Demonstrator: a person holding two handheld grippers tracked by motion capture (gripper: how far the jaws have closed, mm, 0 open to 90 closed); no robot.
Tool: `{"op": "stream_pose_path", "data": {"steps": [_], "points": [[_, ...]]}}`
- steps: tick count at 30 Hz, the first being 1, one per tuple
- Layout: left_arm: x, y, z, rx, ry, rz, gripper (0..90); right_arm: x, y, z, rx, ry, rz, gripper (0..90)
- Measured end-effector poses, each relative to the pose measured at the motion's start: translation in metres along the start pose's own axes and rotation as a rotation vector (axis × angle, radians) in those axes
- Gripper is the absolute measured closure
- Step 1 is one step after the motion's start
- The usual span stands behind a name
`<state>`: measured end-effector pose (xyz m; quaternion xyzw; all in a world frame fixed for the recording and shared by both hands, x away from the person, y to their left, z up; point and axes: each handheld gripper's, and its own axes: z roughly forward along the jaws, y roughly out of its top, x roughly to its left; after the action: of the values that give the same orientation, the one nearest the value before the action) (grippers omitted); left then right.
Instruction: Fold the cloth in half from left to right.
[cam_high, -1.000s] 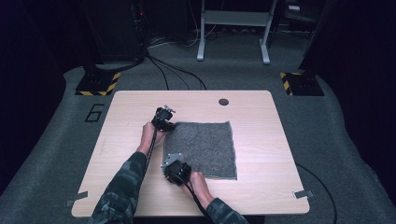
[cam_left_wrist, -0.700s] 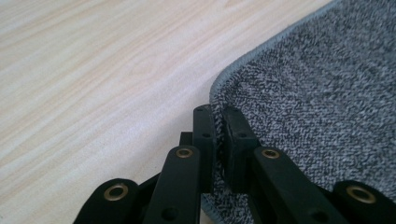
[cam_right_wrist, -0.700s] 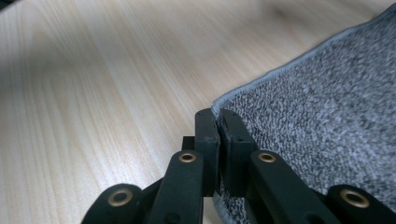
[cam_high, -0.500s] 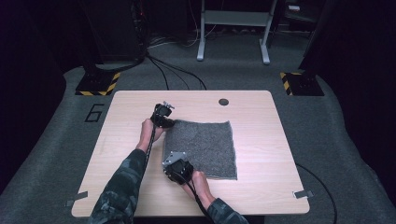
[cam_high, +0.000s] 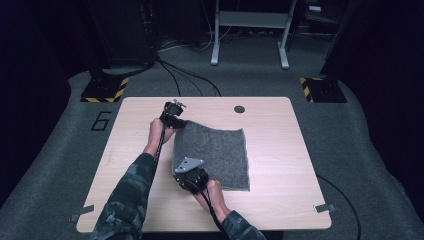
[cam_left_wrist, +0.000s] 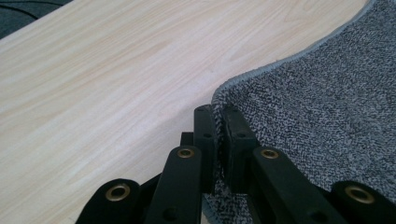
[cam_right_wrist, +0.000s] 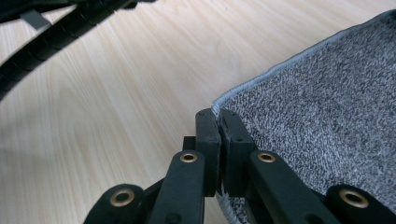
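Observation:
A grey towel (cam_high: 217, 152) lies on the light wooden table (cam_high: 280, 145), its left edge lifted off the surface. My left gripper (cam_high: 176, 121) is shut on the towel's far left corner; in the left gripper view the cloth (cam_left_wrist: 317, 93) is pinched between the black jaws of that gripper (cam_left_wrist: 218, 112). My right gripper (cam_high: 184, 172) is shut on the near left corner, with the cloth (cam_right_wrist: 322, 98) clamped between the jaws of this gripper (cam_right_wrist: 218, 114). The right half of the towel rests flat.
A small dark round hole (cam_high: 239, 109) sits near the table's far edge. Cables (cam_high: 170, 70) and a white stand (cam_high: 250, 30) are on the carpeted floor behind. The left gripper's cable (cam_right_wrist: 60, 32) crosses the right gripper view at upper left.
Both grippers have risen, lifting the towel's left edge off the table; the cloth now curves up toward the corners.

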<state>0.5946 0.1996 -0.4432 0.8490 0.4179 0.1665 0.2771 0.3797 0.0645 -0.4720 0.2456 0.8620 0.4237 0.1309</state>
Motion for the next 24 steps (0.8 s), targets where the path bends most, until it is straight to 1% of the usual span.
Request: {"op": "stream_pose_path", "data": {"steps": [2, 3, 4, 9, 10, 11, 12, 13, 14, 15, 18, 19, 20, 22, 24], "points": [[0.001, 0.002, -0.002, 0.0, -0.002, 0.002, 85.6, 0.0, 0.001, -0.001, -0.003, 0.005, -0.004, 87.8], [0.001, 0.003, -0.004, 0.003, 0.006, 0.011, 85.6, 0.001, 0.005, -0.003, -0.023, 0.001, 0.003, 87.8], [0.002, 0.005, -0.007, 0.01, 0.009, 0.016, 85.6, 0.001, 0.007, -0.004, -0.024, 0.004, -0.003, 87.8], [0.007, 0.01, -0.014, 0.019, 0.014, 0.01, 85.6, 0.003, 0.013, -0.009, -0.051, 0.006, -0.013, 87.9], [0.008, 0.012, -0.019, 0.025, 0.019, 0.017, 85.5, 0.004, 0.016, -0.013, -0.07, 0.0, -0.006, 87.9], [0.008, 0.012, -0.019, 0.025, 0.019, 0.017, 85.5, 0.005, 0.017, -0.014, -0.077, -0.001, 0.002, 87.9], [0.008, 0.014, -0.022, 0.033, 0.032, 0.024, 85.5, 0.005, 0.017, -0.014, -0.077, -0.001, 0.002, 87.9], [0.009, 0.017, -0.026, 0.035, 0.032, 0.025, 85.6, 0.005, 0.019, -0.017, -0.091, -0.005, -0.003, 87.9], [0.009, 0.017, -0.026, 0.035, 0.032, 0.025, 85.6, 0.005, 0.021, -0.018, -0.094, -0.004, -0.001, 87.9], [0.01, 0.021, -0.031, 0.034, 0.04, 0.025, 85.5, 0.005, 0.022, -0.02, -0.105, -0.004, -0.001, 87.9], [0.01, 0.027, -0.037, 0.048, 0.07, 0.047, 85.6, 0.005, 0.026, -0.023, -0.124, -0.001, 0.005, 87.9], [0.01, 0.027, -0.037, 0.048, 0.07, 0.047, 85.5, 0.006, 0.027, -0.023, -0.13, -0.003, 0.006, 87.9], [0.011, 0.028, -0.04, 0.059, 0.083, 0.041, 85.5, 0.007, 0.028, -0.024, -0.132, 0.004, 0.004, 87.9], [0.013, 0.03, -0.044, 0.058, 0.082, 0.033, 85.5, 0.009, 0.03, -0.026, -0.15, 0.001, -0.002, 87.9], [0.012, 0.033, -0.046, 0.052, 0.082, 0.027, 85.5, 0.01, 0.031, -0.029, -0.157, -0.002, -0.002, 87.9]]}}
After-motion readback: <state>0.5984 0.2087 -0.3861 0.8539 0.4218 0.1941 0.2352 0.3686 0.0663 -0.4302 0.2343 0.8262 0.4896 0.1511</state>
